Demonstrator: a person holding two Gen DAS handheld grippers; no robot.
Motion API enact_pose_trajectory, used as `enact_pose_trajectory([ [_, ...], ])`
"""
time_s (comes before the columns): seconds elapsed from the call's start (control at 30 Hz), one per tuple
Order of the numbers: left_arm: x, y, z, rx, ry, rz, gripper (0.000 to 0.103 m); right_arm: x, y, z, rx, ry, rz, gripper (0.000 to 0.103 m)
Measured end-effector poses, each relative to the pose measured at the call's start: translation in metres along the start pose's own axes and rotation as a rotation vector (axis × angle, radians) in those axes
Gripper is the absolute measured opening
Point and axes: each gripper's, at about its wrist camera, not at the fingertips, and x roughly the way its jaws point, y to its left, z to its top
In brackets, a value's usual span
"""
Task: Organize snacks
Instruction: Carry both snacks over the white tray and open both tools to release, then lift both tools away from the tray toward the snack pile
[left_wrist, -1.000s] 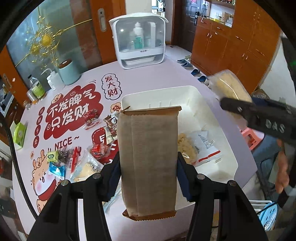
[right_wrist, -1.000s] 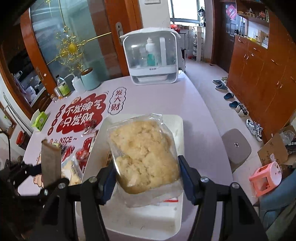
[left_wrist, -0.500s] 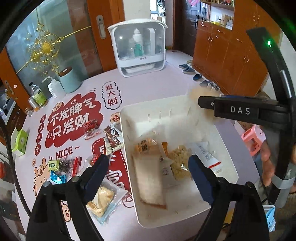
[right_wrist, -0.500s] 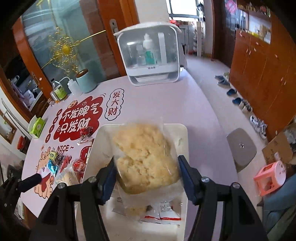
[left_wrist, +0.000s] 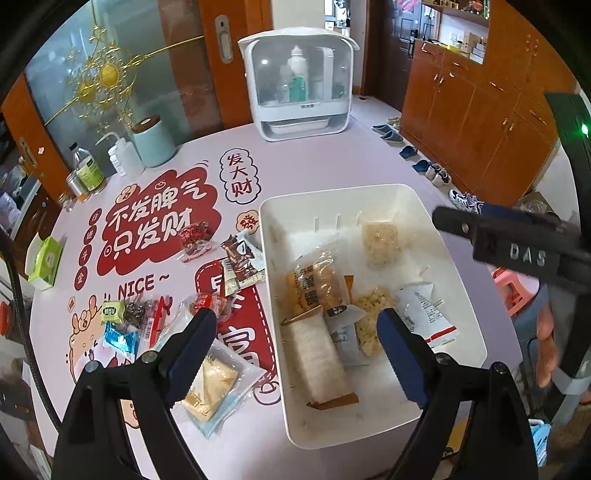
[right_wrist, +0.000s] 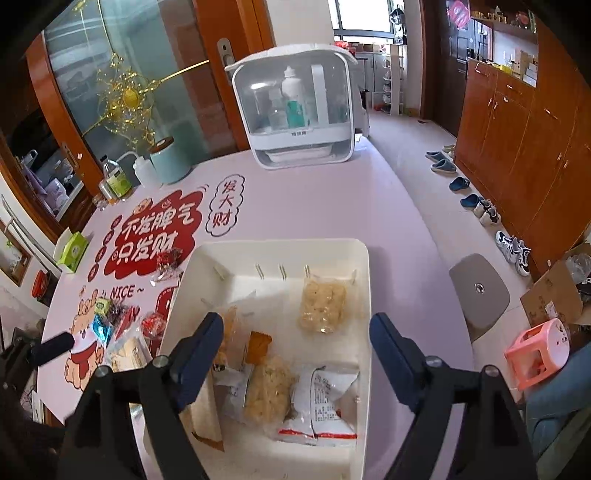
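Both my grippers hang over the white bin with nothing in them. My left gripper (left_wrist: 295, 354) is spread wide and empty, and the long brown packet (left_wrist: 317, 360) lies flat in the near left corner of the white bin (left_wrist: 369, 192), right under it. My right gripper (right_wrist: 295, 350) has just been opening too, nothing between the pads, and the clear pack of pale crumbly stuff (right_wrist: 323, 304) sits toward the far right of the bin, just ahead of it.

So what's next? My guess is the loose snacks on the bench (left_wrist: 332, 162), all to the left of the bin. The nearest is the flat clear-wrapped pastry (left_wrist: 212, 387), just beside the bin's left wall and almost under my left gripper's left finger. Its long axis runs near-to-far with a slight slant, so I'd say the left hand is the one for it; the right would have to cross the whole bin.

Farther left is a huddle of small candies (left_wrist: 122, 325), and beyond that a brown sachet (left_wrist: 242, 264) near the bin's far left corner.

Room-wise, the bin's near right floor is bare, and the far strip by the wall slots too. Only real snag I see: the pastry lies tight to the bin wall, so that finger hasn't much space there.
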Motion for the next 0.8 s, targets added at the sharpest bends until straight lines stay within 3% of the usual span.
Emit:
enact_pose_trajectory([
  [0.47, -0.010, 0.033, -0.017, -0.060, 0.003, 0.038, 0.088, 0.002, 0.023, -0.025, -0.025, 0.047, 0.003, 0.082],
  [0.8, -0.035, 0.115, -0.028, -0.168, -0.037, 0.136, 0.088, -0.003, 0.067, -0.026, -0.053, 0.033, 0.024, 0.082],
])
